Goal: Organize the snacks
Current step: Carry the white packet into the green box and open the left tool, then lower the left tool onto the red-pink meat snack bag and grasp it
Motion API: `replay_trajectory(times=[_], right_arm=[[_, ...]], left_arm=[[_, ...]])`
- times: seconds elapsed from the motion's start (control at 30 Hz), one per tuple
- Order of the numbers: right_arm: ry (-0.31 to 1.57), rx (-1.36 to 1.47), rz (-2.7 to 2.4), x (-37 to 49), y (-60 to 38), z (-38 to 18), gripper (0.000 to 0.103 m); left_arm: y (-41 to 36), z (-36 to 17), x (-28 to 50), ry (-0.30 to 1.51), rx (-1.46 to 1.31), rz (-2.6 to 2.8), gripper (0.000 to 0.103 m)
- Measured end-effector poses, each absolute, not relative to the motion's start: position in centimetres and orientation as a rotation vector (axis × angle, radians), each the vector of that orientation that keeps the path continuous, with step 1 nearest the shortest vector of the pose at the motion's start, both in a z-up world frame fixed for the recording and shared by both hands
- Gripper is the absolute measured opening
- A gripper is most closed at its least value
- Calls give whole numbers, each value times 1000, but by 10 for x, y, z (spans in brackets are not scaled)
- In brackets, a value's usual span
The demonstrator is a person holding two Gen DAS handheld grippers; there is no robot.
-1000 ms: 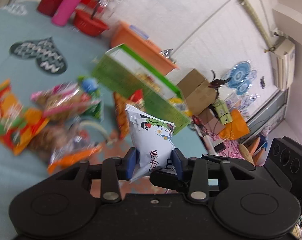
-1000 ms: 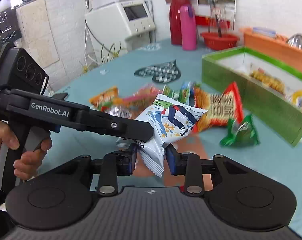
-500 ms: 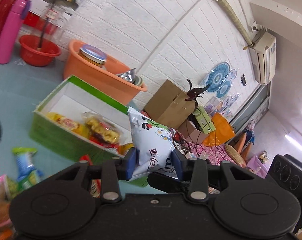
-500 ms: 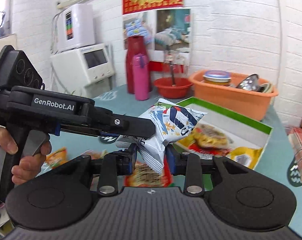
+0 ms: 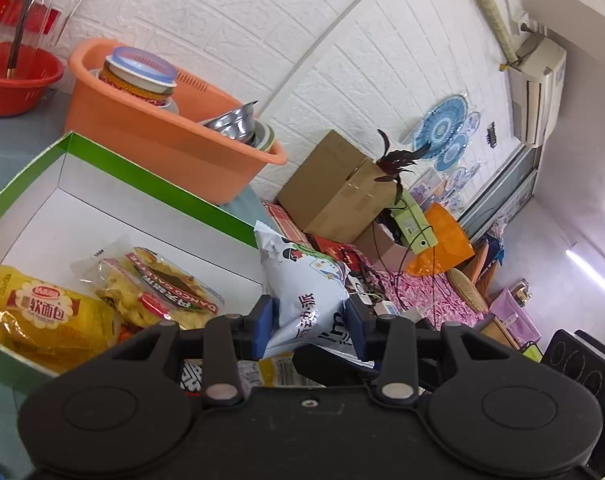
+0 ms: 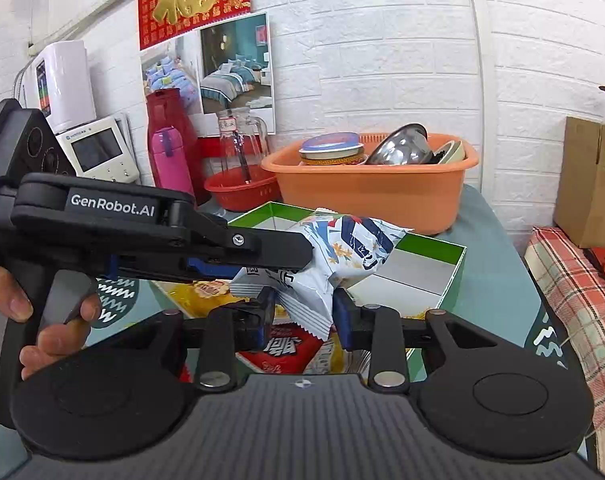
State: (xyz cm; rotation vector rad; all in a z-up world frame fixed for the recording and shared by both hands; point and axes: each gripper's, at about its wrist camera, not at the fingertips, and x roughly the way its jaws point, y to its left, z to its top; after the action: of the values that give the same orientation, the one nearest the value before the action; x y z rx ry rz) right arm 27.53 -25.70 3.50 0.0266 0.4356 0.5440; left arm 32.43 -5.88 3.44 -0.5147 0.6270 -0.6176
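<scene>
Both grippers hold the same white and blue snack bag [image 5: 302, 296], which also shows in the right wrist view [image 6: 334, 256]. My left gripper [image 5: 308, 324] is shut on one end. My right gripper [image 6: 302, 316] is shut on the crimped end. The bag hangs above the green box [image 5: 150, 172] with white inside, also in the right wrist view [image 6: 450, 276]. In the box lie a yellow bread pack [image 5: 34, 312] and a clear Danco snack pack [image 5: 158, 284]. A red snack pack [image 6: 278, 350] lies under my right gripper.
An orange basin [image 5: 162, 136] with bowls stands right behind the box. A red basket [image 5: 14, 80] and a pink bottle [image 6: 167, 168] stand further left. A cardboard box [image 5: 338, 184] sits beyond the table's right edge.
Both grippers have carried the snack bag from over the loose snacks on the table up and across to above the green box. Both grips are unchanged.
</scene>
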Motion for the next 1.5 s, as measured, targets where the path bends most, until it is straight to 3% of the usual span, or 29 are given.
replay_trajectory(times=[0.07,0.13,0.23,0.53,0.9,1.23,1.5], right_arm=[[435,12,537,283,-254,30,56],[420,-16,499,289,-249,23,62],[428,-76,437,294,-244,14,103],[354,-69,442,255,-261,43,103],[228,18,493,136,-288,93,103],[338,72,603,72,-284,57,103],[507,-92,726,50,-239,6,103]], left_arm=[[-58,29,332,644,-503,-613,45],[-57,21,335,678,-506,-584,103],[-48,17,327,659,-510,-520,103],[-35,57,279,609,-476,-511,103],[-19,99,156,536,-443,-555,103],[11,47,71,614,-435,-450,103],[14,-10,58,744,-651,-511,103]])
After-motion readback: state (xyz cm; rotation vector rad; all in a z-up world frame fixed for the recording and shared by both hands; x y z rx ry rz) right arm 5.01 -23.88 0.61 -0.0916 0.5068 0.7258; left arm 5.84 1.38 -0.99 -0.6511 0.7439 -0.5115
